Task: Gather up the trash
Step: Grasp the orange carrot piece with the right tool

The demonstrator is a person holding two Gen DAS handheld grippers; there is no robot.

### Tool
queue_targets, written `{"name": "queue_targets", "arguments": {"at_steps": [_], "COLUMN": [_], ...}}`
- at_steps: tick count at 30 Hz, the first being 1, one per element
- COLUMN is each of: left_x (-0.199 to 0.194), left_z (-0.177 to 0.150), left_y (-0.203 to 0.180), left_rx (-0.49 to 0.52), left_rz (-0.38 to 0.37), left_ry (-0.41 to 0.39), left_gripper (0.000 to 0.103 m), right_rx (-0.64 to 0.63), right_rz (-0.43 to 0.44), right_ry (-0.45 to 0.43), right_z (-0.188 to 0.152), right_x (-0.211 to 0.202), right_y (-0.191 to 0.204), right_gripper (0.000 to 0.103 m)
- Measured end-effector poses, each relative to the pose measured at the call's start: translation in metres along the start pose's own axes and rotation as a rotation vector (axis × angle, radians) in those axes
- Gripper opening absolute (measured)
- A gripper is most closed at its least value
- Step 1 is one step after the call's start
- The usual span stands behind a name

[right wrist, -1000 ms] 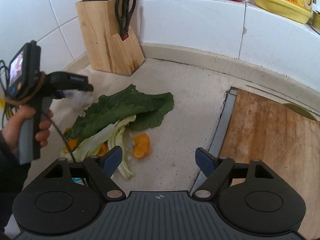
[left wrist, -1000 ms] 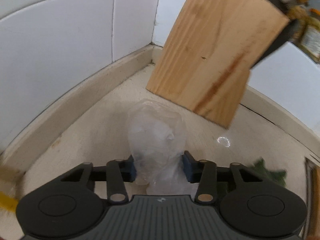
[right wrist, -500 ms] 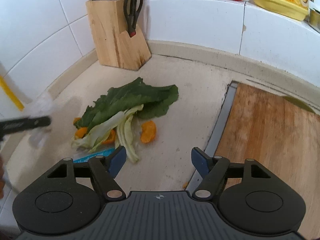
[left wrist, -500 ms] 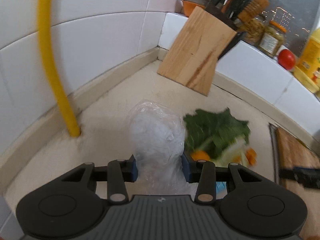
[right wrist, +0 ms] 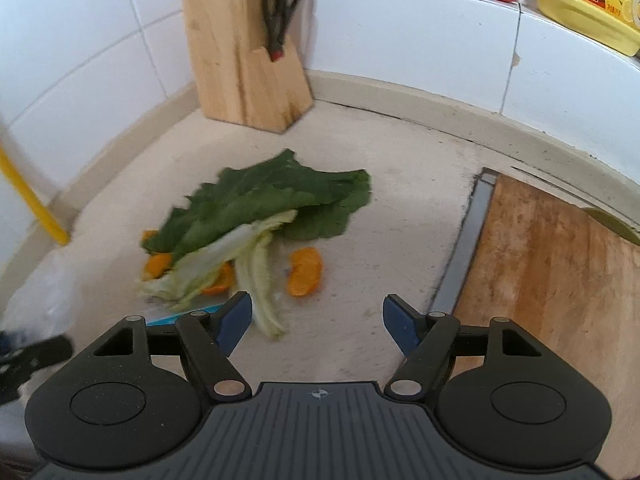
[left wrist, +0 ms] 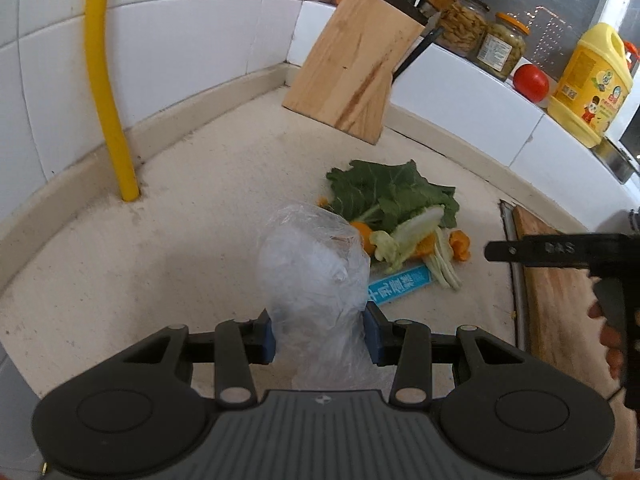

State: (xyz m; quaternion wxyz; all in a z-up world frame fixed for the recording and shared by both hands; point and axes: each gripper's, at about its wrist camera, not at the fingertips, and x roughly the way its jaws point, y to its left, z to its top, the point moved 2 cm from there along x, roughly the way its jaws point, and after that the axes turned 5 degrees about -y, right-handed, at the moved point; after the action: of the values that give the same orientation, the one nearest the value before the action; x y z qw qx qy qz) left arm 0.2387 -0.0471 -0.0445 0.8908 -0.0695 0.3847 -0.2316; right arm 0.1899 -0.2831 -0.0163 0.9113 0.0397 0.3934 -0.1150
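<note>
My left tongs (left wrist: 319,334) grip a crumpled clear plastic bag (left wrist: 314,268). My right tongs (right wrist: 316,320) gape empty, having just narrowed slightly. Only the left view shows the blue wrapper (left wrist: 400,284) plainly beside the vegetable scraps (left wrist: 394,204) on the counter (left wrist: 160,240); only the right shows scissors (right wrist: 282,4).

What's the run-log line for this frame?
left gripper: shut on plastic bag | right gripper: open, empty | vegetable scraps: on counter
</note>
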Motion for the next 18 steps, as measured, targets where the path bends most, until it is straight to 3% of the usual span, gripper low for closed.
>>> {"name": "queue_targets", "arguments": {"at_steps": [7,11,15,17,18], "left_x": [0.005,0.008,0.011,0.012,0.011], "left_z": [0.007,0.012,0.014,0.013,0.013], "left_y": [-0.002,-0.004,-0.007,-0.010,-0.010], "left_rx": [0.010,0.012,0.017,0.022,0.025], "left_rz": [-0.024,-0.037,-0.044,-0.048,-0.051], "left_ry": [-0.012,-0.016,-0.008,-0.004,-0.004], "left_gripper": [0.036,0.036,0.036,0.036,0.036], "right_rx": [0.039,0.054,0.070,0.062,0.066], "right_rz": [0.007,0.027,0.043,0.041,0.050], "right_ry": [0.018,0.069,0.107,0.104,0.110], "right_z": [0.016,0.022,0.019,0.017,0.017], "right_x": [0.028,0.050,0.063,0.063,0.063], "right_y": [-0.007,-0.005,-0.006,-0.005,-0.005], "right_gripper": [0.075,0.056,0.046,0.029,0.025]}}
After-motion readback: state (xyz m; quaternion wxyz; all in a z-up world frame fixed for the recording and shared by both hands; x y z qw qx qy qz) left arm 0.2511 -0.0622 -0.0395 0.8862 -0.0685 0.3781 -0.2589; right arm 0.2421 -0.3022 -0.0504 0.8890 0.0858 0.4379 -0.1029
